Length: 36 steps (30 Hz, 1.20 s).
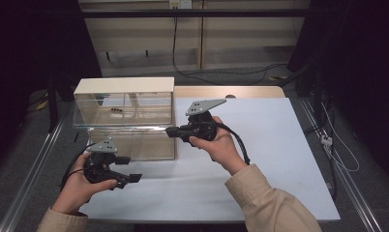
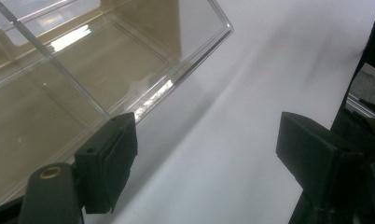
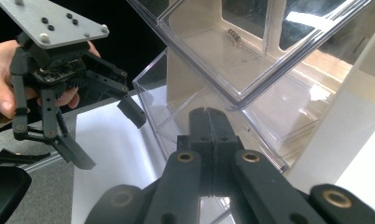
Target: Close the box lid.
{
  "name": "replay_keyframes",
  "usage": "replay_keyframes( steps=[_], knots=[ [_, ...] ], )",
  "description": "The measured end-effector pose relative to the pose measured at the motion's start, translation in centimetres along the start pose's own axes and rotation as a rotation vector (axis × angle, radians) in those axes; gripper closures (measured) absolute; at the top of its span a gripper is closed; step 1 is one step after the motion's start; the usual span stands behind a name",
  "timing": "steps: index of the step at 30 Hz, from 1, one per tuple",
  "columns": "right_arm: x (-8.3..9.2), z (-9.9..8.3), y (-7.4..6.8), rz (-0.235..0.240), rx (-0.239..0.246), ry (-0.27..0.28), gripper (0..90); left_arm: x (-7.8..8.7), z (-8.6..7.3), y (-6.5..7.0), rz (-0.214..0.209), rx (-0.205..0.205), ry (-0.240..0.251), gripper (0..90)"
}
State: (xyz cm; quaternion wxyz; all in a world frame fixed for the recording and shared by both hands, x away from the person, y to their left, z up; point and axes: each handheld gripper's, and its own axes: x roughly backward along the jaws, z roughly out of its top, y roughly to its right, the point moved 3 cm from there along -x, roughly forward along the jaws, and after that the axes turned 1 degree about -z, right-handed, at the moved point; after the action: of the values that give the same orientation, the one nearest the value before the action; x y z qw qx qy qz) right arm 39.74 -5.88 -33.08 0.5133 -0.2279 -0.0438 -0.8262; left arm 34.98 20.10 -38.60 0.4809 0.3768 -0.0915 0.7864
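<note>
Your right gripper (image 3: 209, 140), jaws closed empty, aims at the clear drawer unit (image 1: 125, 116); left gripper (image 2: 206, 163), jaws spread, waits beside it on the counter (image 1: 260, 159).

clear two-tier drawer box (image 1: 125, 118) | transparent walls, pale cream top and back | upright at far-left of white counter (image 1: 279, 159) | upper drawer holds a small dark object (image 1: 116, 110), identity unclear | lower drawer (image 1: 134, 142) pulled out toward near side, looks empty
</note>
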Motion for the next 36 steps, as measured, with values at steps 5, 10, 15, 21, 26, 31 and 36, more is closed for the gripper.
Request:
replay_keyframes(
  steps=[5,10,15,21,26,31,36],
  knots=[
    [0.4,-0.5,-0.2,0.0,0.007,0.006,80.4,-0.3,-0.1,0.1,-0.007,-0.006,-0.003,19.5],
    [0.9,-1.5,-0.2,-0.013,0.015,-0.005,57.6,-0.5,-0.2,0.1,-0.007,-0.008,0.003,18.8],
    [1.5,-2.6,-0.2,-0.03,0.017,-0.03,39.3,-0.8,-0.2,0.3,-0.018,-0.021,0.002,17.4],
    [2.3,-4.0,0.3,-0.062,-0.002,-0.04,28.3,-1.3,-0.4,0.4,-0.022,-0.019,-0.003,16.2],
    [3.2,-5.3,0.9,-0.08,-0.014,-0.041,23.2,-1.7,-0.5,0.6,-0.029,-0.025,-0.003,15.8],
    [4.2,-6.6,1.4,-0.099,-0.017,-0.05,20.5,-1.9,-0.7,0.7,-0.029,-0.031,-0.006,15.0],
    [5.0,-7.6,1.6,-0.107,-0.023,-0.053,19.8,-2.2,-1.0,0.7,-0.026,-0.025,0.005,14.6]
  ],
)
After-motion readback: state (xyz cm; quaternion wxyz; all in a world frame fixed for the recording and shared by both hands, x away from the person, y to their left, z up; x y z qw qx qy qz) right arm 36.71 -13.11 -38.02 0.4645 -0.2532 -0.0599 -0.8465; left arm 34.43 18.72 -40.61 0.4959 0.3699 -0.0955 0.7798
